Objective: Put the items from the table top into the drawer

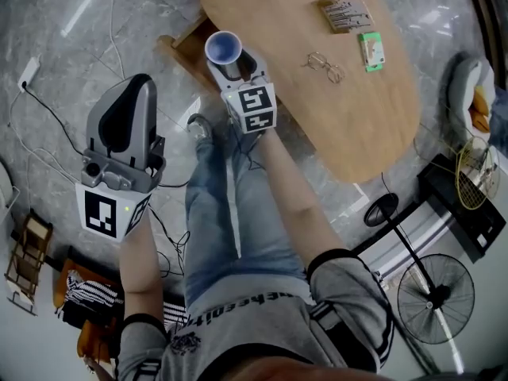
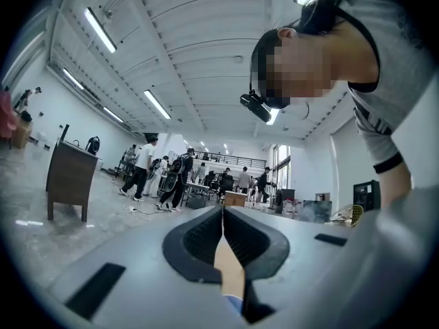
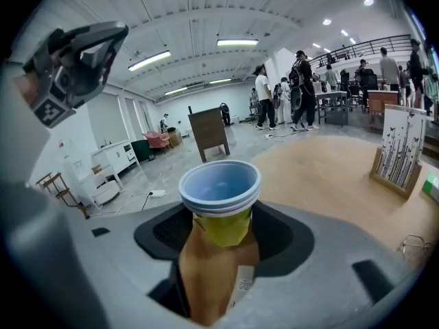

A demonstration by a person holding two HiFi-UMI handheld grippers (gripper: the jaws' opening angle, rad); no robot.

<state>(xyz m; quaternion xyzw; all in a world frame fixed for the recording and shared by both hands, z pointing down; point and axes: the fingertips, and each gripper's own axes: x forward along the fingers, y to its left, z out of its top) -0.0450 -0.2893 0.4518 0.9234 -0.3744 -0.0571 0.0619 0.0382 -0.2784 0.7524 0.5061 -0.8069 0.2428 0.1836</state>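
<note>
I am holding the left tongs (image 1: 136,86) out over the grey marble floor (image 1: 63,70), at about nine o'clock from my knees and well apart from everything else. Their dark ribbed pads (image 2: 202,235) are pressing together with nothing between them.

Moving right, what looks like a pulled-out brown wooden drawer (image 1: 181,48) is sticking out from under the edge of the oval light wooden worktop (image 1: 333,125). The right tongs (image 1: 234,63) are hanging just beside it at the worktop's edge, pointing towards twelve o'clock and tilting down. They are pinching a yellow paper cup with a blue inside and a white rim (image 1: 223,48). The cup is standing upright between the pads (image 3: 171,232), mouth up, and its rim shows several rings, as if more than one cup is nested there. I cannot tell whether it is over the drawer or over the worktop's edge.

On the worktop itself, at about three o'clock from the cup, a pair of thin wire-rimmed glasses (image 1: 324,66) is lying flat. At one o'clock from the glasses a brown and white printed card stand (image 1: 345,14) is sitting, and at three o'clock from the glasses, apart from both, a small green box (image 1: 371,51) is lying.
</note>
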